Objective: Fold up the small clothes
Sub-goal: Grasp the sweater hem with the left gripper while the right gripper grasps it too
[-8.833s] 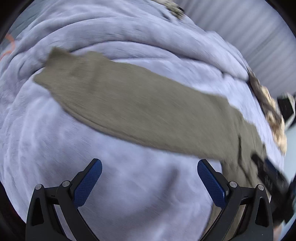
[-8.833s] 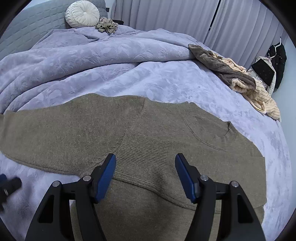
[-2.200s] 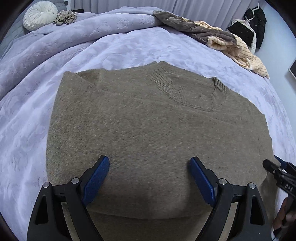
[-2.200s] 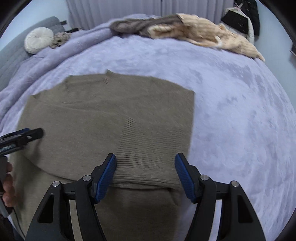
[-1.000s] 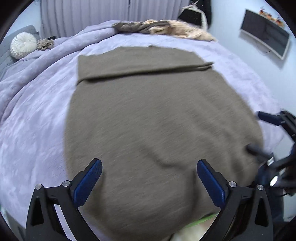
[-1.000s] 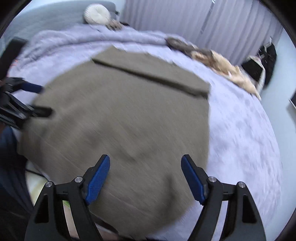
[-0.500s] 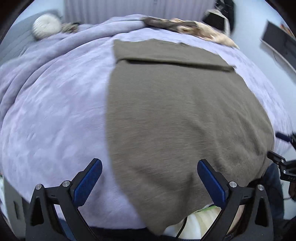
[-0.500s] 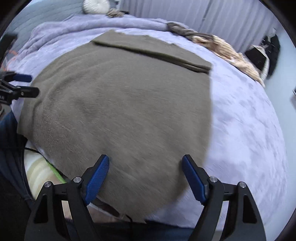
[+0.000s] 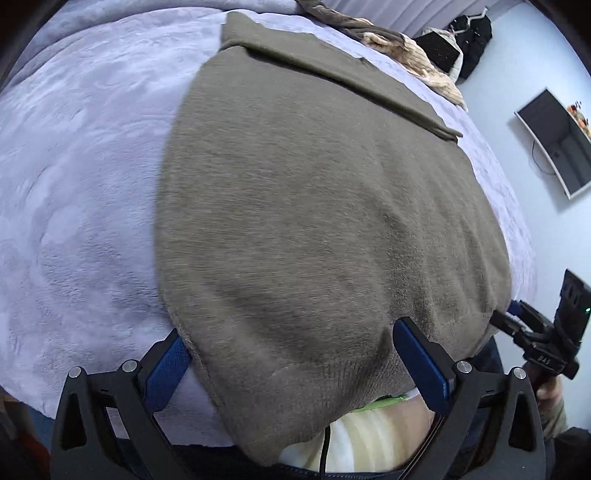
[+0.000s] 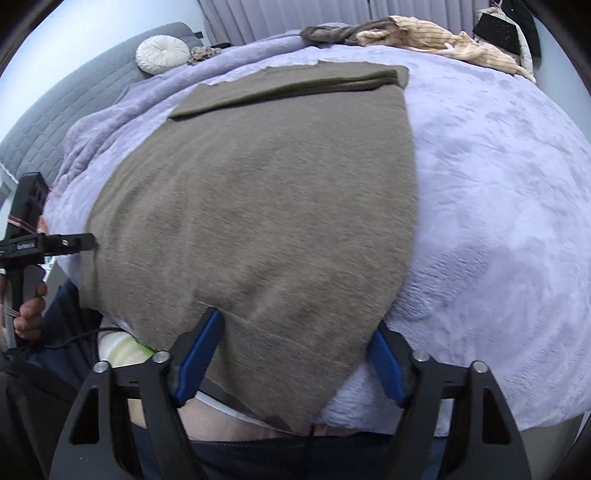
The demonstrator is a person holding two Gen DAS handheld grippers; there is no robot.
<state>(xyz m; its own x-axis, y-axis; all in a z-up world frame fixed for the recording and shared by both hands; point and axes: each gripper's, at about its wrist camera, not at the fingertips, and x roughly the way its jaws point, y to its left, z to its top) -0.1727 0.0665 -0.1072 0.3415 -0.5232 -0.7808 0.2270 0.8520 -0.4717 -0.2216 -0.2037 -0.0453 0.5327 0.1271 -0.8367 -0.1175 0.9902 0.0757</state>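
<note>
An olive-brown knit sweater (image 9: 314, 206) lies flat on the lavender bedspread (image 9: 85, 166), its top part folded over at the far end. Its hem hangs over the near bed edge. My left gripper (image 9: 299, 365) is open, its jaws astride the hem's left corner. My right gripper (image 10: 291, 358) is open, astride the hem's right corner; the sweater (image 10: 258, 206) fills that view. Each gripper shows at the other view's edge: the right gripper in the left wrist view (image 9: 517, 321), the left gripper in the right wrist view (image 10: 79, 242).
A pile of brown and cream clothes (image 10: 406, 31) lies at the far bed edge. A round white cushion (image 10: 162, 55) sits by the grey headboard (image 10: 44, 122). A wall screen (image 9: 557, 140) hangs at right. The person's body (image 9: 369, 428) is just below the hem.
Both grippers have dropped back and down to the near hem of the sweater. The sweater itself lies as it did half a second ago.
</note>
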